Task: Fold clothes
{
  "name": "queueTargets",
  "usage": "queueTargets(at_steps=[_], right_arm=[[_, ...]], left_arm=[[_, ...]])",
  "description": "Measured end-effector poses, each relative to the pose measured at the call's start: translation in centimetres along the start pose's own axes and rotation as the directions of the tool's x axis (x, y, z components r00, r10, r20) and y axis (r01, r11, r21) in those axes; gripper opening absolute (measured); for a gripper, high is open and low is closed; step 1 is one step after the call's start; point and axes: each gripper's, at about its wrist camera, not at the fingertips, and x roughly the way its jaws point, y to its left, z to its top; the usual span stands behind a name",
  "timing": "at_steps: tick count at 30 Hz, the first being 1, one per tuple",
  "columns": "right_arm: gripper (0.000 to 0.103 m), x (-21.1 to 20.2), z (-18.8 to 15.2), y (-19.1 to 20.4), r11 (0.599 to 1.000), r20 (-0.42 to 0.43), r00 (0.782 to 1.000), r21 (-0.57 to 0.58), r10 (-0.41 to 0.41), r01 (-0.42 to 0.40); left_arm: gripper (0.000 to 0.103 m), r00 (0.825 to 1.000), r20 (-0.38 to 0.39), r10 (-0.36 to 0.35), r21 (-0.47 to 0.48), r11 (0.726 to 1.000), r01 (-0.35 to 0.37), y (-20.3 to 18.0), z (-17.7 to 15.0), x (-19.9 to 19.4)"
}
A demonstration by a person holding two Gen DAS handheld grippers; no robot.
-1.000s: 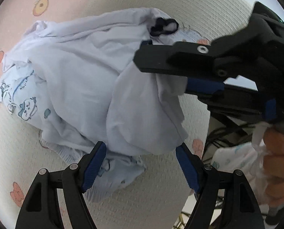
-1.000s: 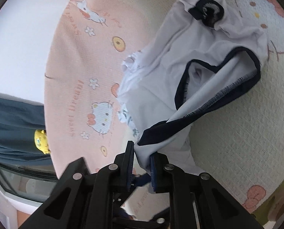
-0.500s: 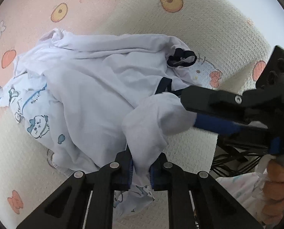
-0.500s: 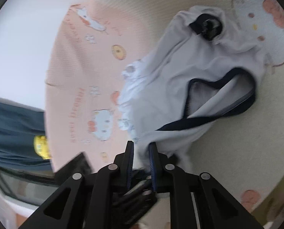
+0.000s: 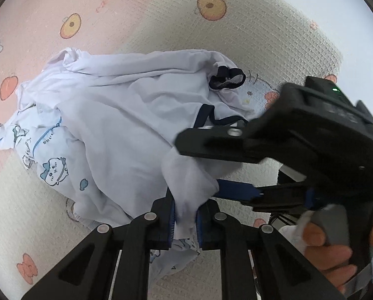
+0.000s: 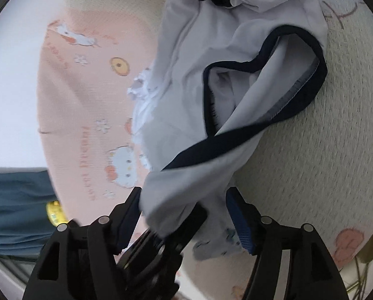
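Left tool point(image 5: 185, 218): pinched tight on a bunch of the white shirt point(image 5: 126, 135).
Right tool point(image 6: 184, 215): jaws spread, cloth draped between, gripping nothing.
Shirt: crumpled ahead of both tools on the blanket point(image 5: 274, 37), over a printed garment point(image 5: 48, 160).
Progress: no fold visible; all folding remains.

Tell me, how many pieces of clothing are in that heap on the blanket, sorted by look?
Plain white shirt with navy trim: 1
White garment with blue cartoon prints: 1
Total: 2 that can be told apart

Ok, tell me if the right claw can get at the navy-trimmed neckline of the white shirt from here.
Probably yes: the right claw stands open, and the navy-trimmed neckline of the white shirt lies uncovered just ahead of it, with nothing between them.
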Motion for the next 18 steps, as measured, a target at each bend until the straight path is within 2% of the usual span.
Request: queueTargets(at_steps=[2, 4, 5, 8, 10, 13, 18], right_arm=[[0.067, 0.6, 0.0, -0.1, 1.0, 0.005, 1.0, 0.015, -0.007, 0.007], [0.062, 1.2, -0.1, -0.3, 0.999, 0.007, 1.0, 0.038, 0.005, -0.006], [0.049, 1.5, -0.3, -0.4, 0.998, 0.007, 1.0, 0.05, 0.023, -0.024], [0.027, 2.0, -0.7, -0.3, 0.998, 0.002, 1.0, 0.055, 0.022, -0.023], [0.026, 1.9, -1.0, 0.0, 0.999, 0.005, 1.0, 0.045, 0.022, -0.022], [0.024, 1.5, -2.3, 2.1, 0.998, 0.0, 1.0, -0.048, 0.031, -0.031], [0.012, 0.9, -4.5, 5.7, 0.978, -0.009, 0.999, -0.201, 0.046, -0.047]], left_arm=[[0.011, 1.0, -0.007, -0.02, 0.002, 1.0, 0.02, 0.0, -0.2, -0.1], [0.011, 0.999, -0.017, -0.032, 0.01, 0.999, 0.032, -0.2, -0.3, -0.2], [0.01, 1.0, -0.016, -0.022, 0.023, 0.999, 0.022, -0.3, -0.4, -0.3], [0.01, 1.0, -0.004, -0.004, 0.055, 0.999, 0.004, -0.4, -0.6, -0.7], [0.01, 1.0, 0.008, -0.026, 0.036, 0.999, 0.026, 0.1, -0.7, -1.4], [0.01, 0.998, 0.035, -0.058, 0.0, 0.998, 0.058, 1.0, -0.7, -3.1], [0.01, 0.996, 0.083, -0.023, 0.006, 1.0, 0.022, 1.7, -2.4, -7.0]])
